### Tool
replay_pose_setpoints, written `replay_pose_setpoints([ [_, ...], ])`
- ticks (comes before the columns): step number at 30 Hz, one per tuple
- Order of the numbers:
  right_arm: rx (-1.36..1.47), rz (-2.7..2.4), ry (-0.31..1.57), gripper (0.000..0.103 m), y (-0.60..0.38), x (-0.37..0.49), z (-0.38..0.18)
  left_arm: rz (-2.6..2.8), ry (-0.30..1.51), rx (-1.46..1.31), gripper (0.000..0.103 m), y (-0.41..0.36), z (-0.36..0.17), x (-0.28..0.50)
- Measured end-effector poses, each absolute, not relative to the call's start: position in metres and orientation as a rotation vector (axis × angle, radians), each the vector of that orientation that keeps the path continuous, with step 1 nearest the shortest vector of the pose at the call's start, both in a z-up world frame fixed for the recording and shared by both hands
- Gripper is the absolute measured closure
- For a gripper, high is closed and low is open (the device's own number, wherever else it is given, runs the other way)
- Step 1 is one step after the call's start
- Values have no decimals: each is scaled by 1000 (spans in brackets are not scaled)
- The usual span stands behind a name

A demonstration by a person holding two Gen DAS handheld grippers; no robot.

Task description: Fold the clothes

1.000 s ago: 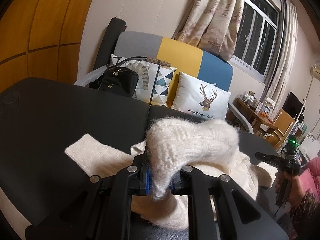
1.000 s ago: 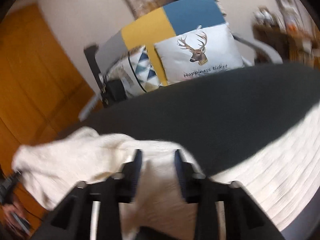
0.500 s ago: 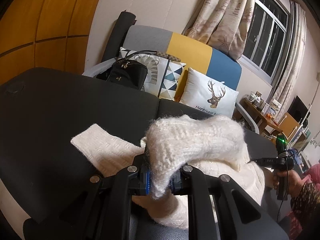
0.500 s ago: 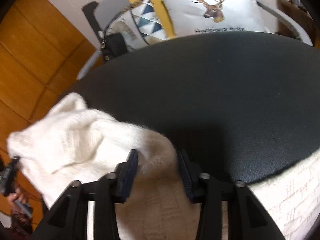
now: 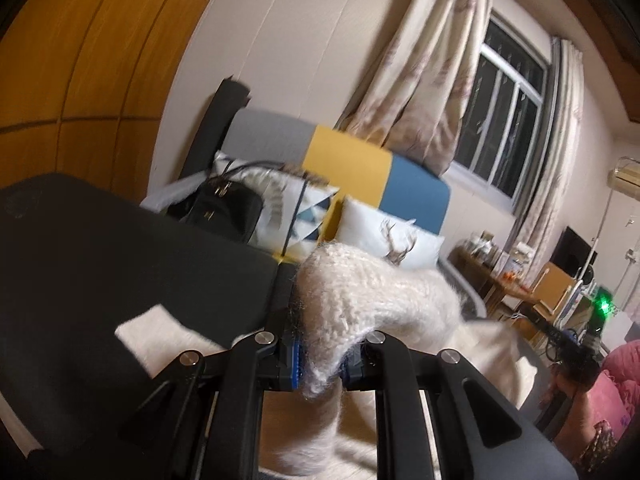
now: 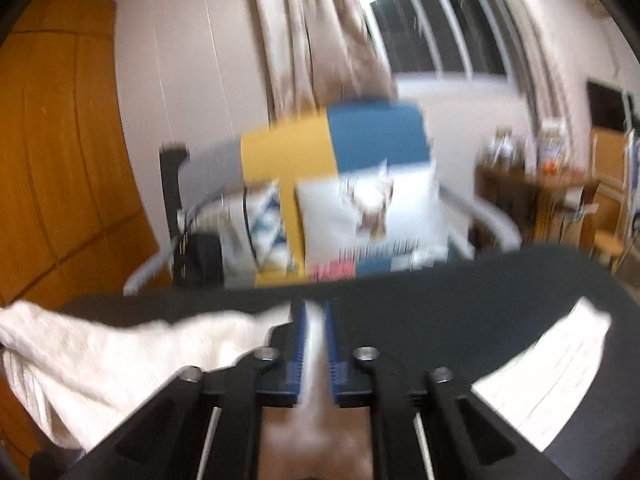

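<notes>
two grippers hold one cream knit sweater [image 5: 372, 296] at separate points, which judging by the task spreads its weight and keeps an edge stretched between them for a fold. left gripper [image 5: 322, 364]: fingers narrow, clamped on a thick bunch of knit that bulges above the pads. right gripper [image 6: 314, 354]: fingers nearly together, pinching a thin edge of the same fabric. the sweater is partly raised above the black table [image 5: 80, 248]; one flat portion [image 5: 160, 332] appears to rest on the table, the rest hangs below the fingers. fabric: fuzzy, loose-stitched, limp, sagging between grips. right view is motion-blurred; fine detail cannot be read.
</notes>
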State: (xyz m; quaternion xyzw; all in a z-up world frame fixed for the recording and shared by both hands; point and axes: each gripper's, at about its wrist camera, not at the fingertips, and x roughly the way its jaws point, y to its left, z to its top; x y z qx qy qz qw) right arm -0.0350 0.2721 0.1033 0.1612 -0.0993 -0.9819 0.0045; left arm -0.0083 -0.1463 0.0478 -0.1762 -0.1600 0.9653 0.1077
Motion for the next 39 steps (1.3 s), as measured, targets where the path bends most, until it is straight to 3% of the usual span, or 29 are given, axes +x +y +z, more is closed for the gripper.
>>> replay_pose_setpoints([
  [2, 453, -3068, -299, 101, 273, -30, 121, 2837, -436, -511, 89, -143, 54, -12],
  [5, 604, -2919, -318, 99, 275, -44, 123, 2829, -430, -523, 89, -141, 54, -14],
  [6, 652, -2868, -323, 94, 275, -49, 124, 2830, -431, -523, 89, -141, 54, -12],
  [7, 697, -2816, -328, 75, 276, -54, 124, 2832, -433, -528, 89, -143, 52, -11],
  [8, 742, -2764, -333, 69, 276, -59, 125, 2834, -436, -533, 89, -144, 49, -10],
  [15, 1186, -2657, -249, 65, 282, -112, 40, 2879, -437, -627, 89, -168, 26, -6],
  [21, 1328, -2446, -439, 63, 306, -146, -2, 2906, -452, -758, 89, -192, -3, -16],
  [30, 1421, -2112, -426, 57, 273, -139, -34, 2934, -474, -854, 89, -206, -30, -20],
  [36, 1361, -2261, -291, 57, 248, -133, -38, 2920, -519, -895, 88, -204, -40, -19],
  [39, 1328, -2359, -278, 89, 244, -131, -38, 2921, -496, -891, 88, -200, -40, -18],
])
